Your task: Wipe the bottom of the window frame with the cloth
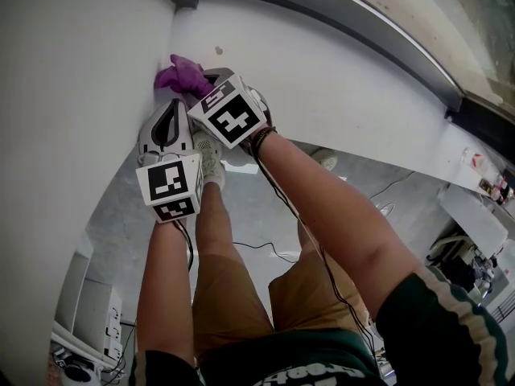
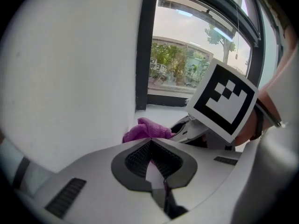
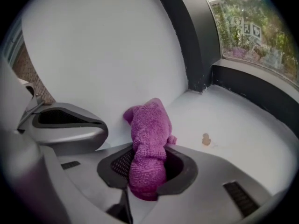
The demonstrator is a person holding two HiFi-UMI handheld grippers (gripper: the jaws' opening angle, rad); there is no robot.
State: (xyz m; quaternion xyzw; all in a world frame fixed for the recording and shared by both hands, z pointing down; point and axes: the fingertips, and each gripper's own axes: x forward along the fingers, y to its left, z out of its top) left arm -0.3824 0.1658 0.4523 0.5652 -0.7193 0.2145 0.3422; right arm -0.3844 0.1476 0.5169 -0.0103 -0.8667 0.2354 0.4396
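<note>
Two grippers are crowded into the corner where the white wall (image 3: 103, 55) meets the window sill (image 3: 243, 120). The right gripper (image 3: 149, 162) is pinching the purple cloth (image 3: 148, 139). Its jaws are clamped on the lower part, and the rest bunches up ahead of them, against the wall at the sill's left end.

The left gripper (image 2: 149, 143) sits just beside it, jaws pressed together at the tips. From its own view we only see a lump of cloth over those jaws; the rest is hidden behind them. The right gripper's marker cube (image 2: 224, 99) fills a good chunk of that view and covers part of the window.

From the head view we get even less. The cube sits over the right gripper's jaws, so only a tuft of cloth pokes out past it.

A small brownish spot (image 3: 206, 139) sits on the sill to the right of the cloth; we can't tell what it is. The dark window frame (image 3: 252, 90) runs along the back of the sill, and its far end is cut off at the picture edge.
</note>
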